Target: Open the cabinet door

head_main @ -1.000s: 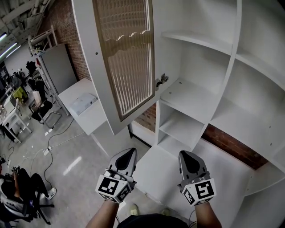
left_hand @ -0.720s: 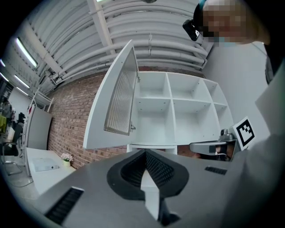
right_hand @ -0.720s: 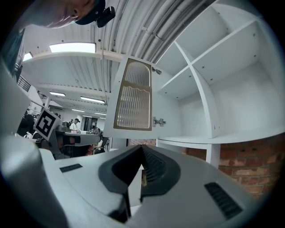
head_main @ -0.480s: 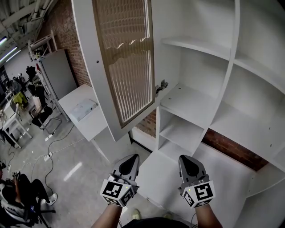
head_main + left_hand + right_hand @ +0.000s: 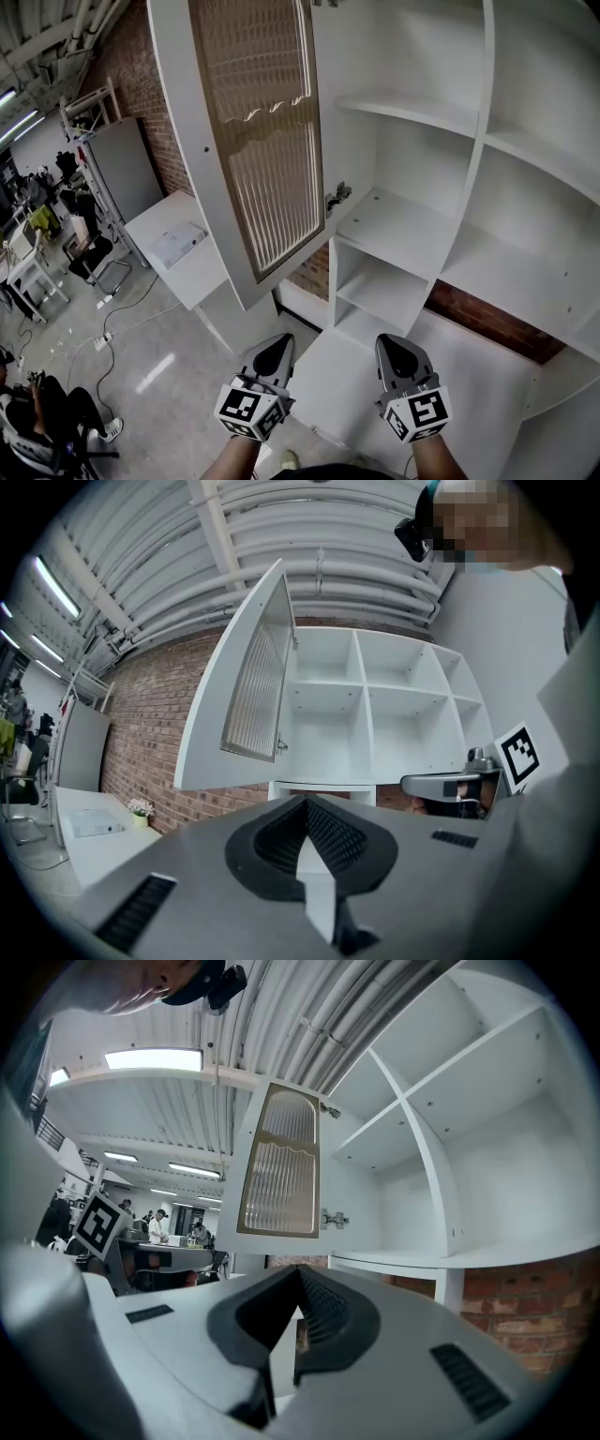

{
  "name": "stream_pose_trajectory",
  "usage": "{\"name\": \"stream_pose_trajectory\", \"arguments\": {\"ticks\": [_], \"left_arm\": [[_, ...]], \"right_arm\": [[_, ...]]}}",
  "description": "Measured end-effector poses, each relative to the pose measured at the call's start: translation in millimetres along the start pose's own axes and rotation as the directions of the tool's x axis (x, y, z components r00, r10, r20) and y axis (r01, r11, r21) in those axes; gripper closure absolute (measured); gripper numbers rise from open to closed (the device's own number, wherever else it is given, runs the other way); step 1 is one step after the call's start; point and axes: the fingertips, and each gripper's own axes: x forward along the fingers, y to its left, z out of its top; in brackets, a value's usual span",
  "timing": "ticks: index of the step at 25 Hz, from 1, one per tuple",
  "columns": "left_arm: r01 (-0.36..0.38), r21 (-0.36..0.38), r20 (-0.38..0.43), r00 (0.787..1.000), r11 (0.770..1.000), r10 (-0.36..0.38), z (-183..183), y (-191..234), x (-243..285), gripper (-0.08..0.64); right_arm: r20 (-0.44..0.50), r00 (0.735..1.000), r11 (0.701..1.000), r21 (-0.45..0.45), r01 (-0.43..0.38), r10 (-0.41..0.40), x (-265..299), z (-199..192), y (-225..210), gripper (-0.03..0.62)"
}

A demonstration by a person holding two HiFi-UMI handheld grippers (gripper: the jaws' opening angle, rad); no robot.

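Slightly nearer the right gripper than before, the left gripper hung below the open cabinet door; both pairs of jaws were pressed together, empty.

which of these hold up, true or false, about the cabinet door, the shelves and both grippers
1. The cabinet door stands swung open. True.
2. The left gripper clamps the door's edge. False: it is shut on nothing, low and apart from the door.
3. Plates are stacked on the cabinet shelves. False: no plates show on them.
4. The right gripper holds nothing. True.
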Motion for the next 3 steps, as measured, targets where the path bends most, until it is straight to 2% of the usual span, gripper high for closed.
{"name": "stream_pose_trajectory", "arguments": {"ticks": [3], "left_arm": [[0.000, 0.002, 0.004, 1.000, 1.000, 0.000, 0.2, 0.5, 0.7, 0.554]], "right_arm": [[0.004, 1.000, 1.000, -0.005, 0.000, 0.000, 2.1, 1.7, 0.2, 0.589]]}}
